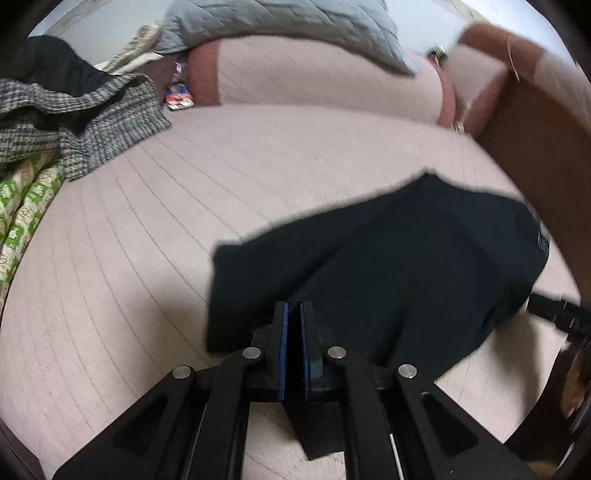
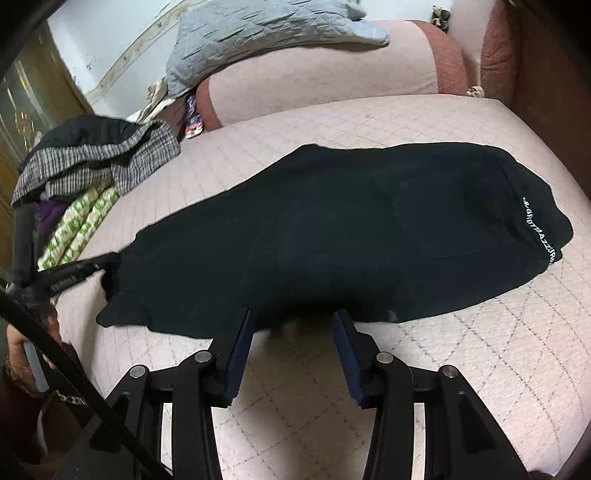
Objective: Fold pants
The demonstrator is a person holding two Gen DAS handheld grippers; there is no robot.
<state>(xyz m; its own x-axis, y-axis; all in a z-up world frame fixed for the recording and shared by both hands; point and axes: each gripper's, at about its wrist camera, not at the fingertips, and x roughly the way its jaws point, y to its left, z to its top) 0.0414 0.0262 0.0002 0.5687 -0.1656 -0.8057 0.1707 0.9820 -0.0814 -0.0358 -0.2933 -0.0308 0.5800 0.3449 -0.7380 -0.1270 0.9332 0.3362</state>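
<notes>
Nearest the lens in the left wrist view, the left gripper (image 1: 293, 314) has its blue pads drawn together on a strip of black cloth that runs between them and hangs down past the linkage. That cloth belongs to the pants (image 2: 332, 236), so this claw is clamped on the leg end, probably to carry that end over toward the waist for the next fold.

The right gripper (image 2: 291, 325) stands partly open, its fingers (image 2: 240, 343) either side of the near edge of the pants with nothing between the pads. It looks placed to take hold of that edge, or to pin the middle while the other end is brought across; which of the two I cannot tell.

The pants lie lengthwise across the middle of the pink quilted cushion (image 2: 461, 369), already doubled leg on leg by the look of it, with the lettered waistband (image 2: 537, 229) toward the cushion's right edge and the leg end toward its left edge. Laid flat and straight like this, the cloth should fold cleanly in half.

A checked garment (image 2: 103, 166) and a green patterned cloth (image 2: 81, 225) are heaped at the cushion's far left corner, well apart from the pants. A grey quilted pillow (image 2: 266, 33) lies on the backrest behind.
</notes>
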